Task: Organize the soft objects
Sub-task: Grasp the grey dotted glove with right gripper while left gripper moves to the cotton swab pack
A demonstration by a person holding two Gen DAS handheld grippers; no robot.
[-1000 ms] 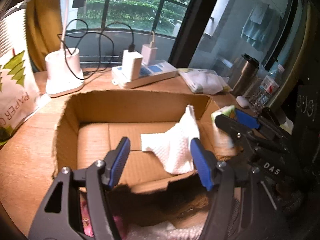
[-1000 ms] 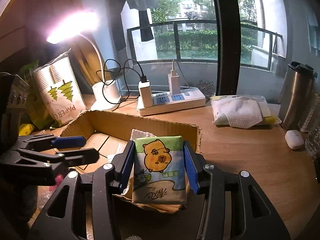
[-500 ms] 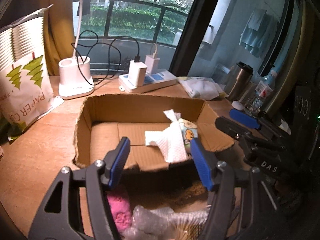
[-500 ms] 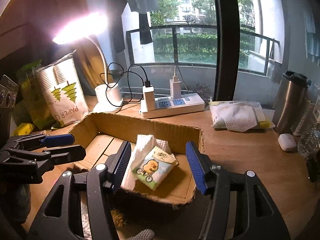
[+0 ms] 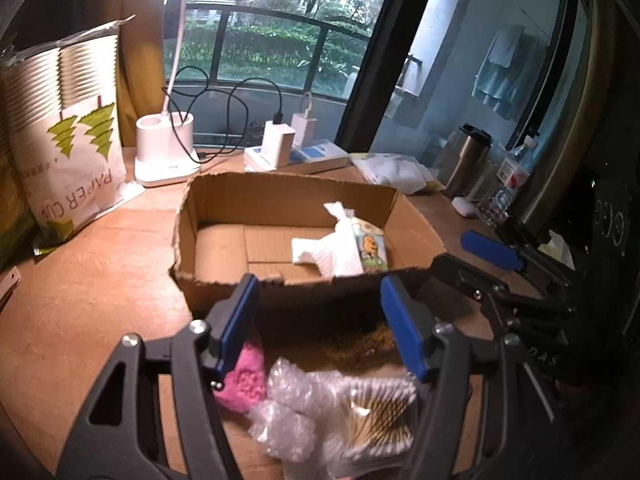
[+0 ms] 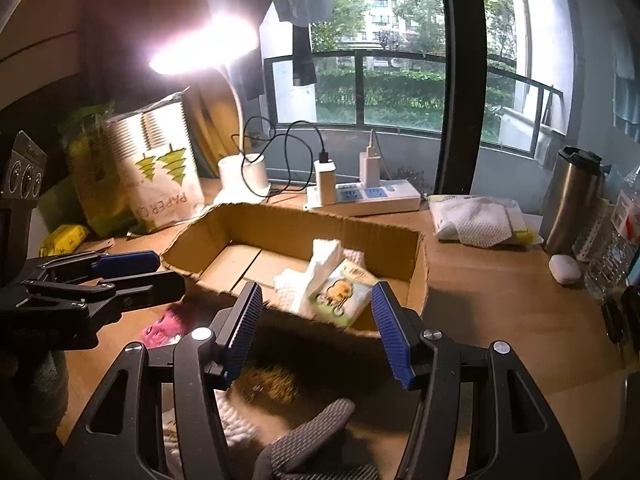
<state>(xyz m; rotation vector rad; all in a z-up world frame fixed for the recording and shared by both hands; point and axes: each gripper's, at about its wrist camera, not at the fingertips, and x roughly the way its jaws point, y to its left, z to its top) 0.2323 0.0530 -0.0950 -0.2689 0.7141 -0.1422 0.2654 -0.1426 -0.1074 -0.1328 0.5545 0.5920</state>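
An open cardboard box (image 5: 280, 196) (image 6: 304, 224) sits on the wooden table. Inside it lie a white paper towel (image 5: 328, 252) (image 6: 316, 276) and a tissue pack with a cartoon animal (image 5: 370, 246) (image 6: 342, 292), leaning together at the box's right side. My left gripper (image 5: 320, 320) is open and empty, in front of the box. Below it lie a pink soft item (image 5: 244, 380), bubble wrap (image 5: 292, 400) and a brown fuzzy item (image 5: 360, 344). My right gripper (image 6: 316, 328) is open and empty, in front of the box's near right corner.
A lit desk lamp (image 5: 164, 152), a paper cup bag (image 5: 68, 160), a power strip with chargers (image 6: 360, 196), a wipes pack (image 6: 476, 220), a steel tumbler (image 6: 572, 200) and a grey mesh item (image 6: 312, 440) surround the box.
My right gripper opened and dropped the tissue pack into the box beside the paper towel. Both grippers drew back from the box toward the table's near side.
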